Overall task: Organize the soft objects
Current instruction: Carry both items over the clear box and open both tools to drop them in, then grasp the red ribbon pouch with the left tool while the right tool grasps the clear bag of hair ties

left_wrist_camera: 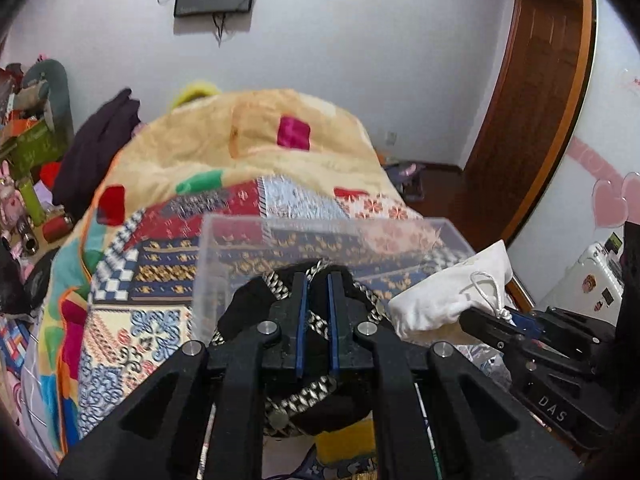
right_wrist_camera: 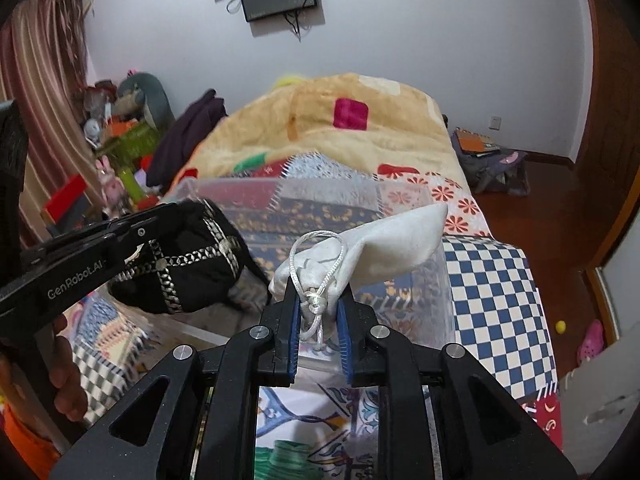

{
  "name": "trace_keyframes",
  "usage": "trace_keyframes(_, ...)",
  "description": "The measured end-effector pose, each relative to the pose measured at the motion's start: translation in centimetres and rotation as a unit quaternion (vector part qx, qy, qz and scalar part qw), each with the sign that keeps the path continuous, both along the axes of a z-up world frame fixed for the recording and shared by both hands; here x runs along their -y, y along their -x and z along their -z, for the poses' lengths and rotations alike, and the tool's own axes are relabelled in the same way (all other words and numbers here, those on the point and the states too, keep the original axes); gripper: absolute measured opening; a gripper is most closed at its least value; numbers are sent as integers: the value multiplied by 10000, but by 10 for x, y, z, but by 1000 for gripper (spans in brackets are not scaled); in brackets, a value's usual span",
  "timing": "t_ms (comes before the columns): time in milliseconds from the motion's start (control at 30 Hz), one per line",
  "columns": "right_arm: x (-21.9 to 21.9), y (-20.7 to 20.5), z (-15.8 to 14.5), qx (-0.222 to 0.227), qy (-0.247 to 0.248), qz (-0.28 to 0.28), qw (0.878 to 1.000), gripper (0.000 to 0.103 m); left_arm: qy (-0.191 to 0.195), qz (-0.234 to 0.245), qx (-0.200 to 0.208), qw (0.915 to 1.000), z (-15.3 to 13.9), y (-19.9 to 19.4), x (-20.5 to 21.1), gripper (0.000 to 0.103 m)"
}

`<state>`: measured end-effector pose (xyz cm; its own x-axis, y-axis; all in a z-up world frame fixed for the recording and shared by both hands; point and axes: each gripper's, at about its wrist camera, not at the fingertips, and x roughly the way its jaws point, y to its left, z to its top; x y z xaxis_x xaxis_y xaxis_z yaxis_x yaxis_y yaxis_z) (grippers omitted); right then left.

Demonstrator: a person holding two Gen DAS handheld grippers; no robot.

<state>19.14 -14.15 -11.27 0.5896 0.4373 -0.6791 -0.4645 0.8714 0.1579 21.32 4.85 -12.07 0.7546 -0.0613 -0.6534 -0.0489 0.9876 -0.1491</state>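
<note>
My left gripper point(left_wrist_camera: 318, 280) is shut on a black pouch with silver braid point(left_wrist_camera: 316, 396), holding it at the near rim of a clear plastic box point(left_wrist_camera: 224, 232) on the bed. The pouch also shows in the right wrist view point(right_wrist_camera: 188, 268), with the left gripper point(right_wrist_camera: 184, 208) clamped on its top. My right gripper point(right_wrist_camera: 318, 300) is shut on the neck of a white drawstring bag point(right_wrist_camera: 396, 240), held over the near right part of the clear box point(right_wrist_camera: 224, 188). The white bag point(left_wrist_camera: 448, 296) and right gripper point(left_wrist_camera: 480, 316) show at right in the left wrist view.
The box sits on a patchwork quilt point(right_wrist_camera: 492, 280) with a beige blanket point(left_wrist_camera: 248, 136) heaped behind it. Dark clothing point(left_wrist_camera: 100, 148) and cluttered toys point(left_wrist_camera: 28, 148) lie at the left. A wooden door point(left_wrist_camera: 532, 92) and floor with bags point(right_wrist_camera: 492, 164) are at the right.
</note>
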Motion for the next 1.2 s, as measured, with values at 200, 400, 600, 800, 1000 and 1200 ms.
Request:
trace_keyframes(200,3,6,-5,-28,88,-54,9999,36,160,22,-71,9998,0,9,-2,30)
trace_keyframes(400,15,24,-29,452,3,-47,9990,68,37,-20,325,9995,-27,37,-1,56)
trace_keyframes(600,37,47,-60,948,-169,114,9953,87,-145,-73,702,9974,-54,75,6,82)
trace_keyframes(800,54,67,-66,1095,-146,285,9935,103,-248,-51,778,9966,-59,108,18,99)
trace_keyframes(1000,65,75,-42,836,221,389,9955,103,-323,117,446,9984,-38,126,38,100)
trace_keyframes(1200,82,68,-12,271,274,602,9974,103,-205,117,-27,9997,-3,128,42,100)
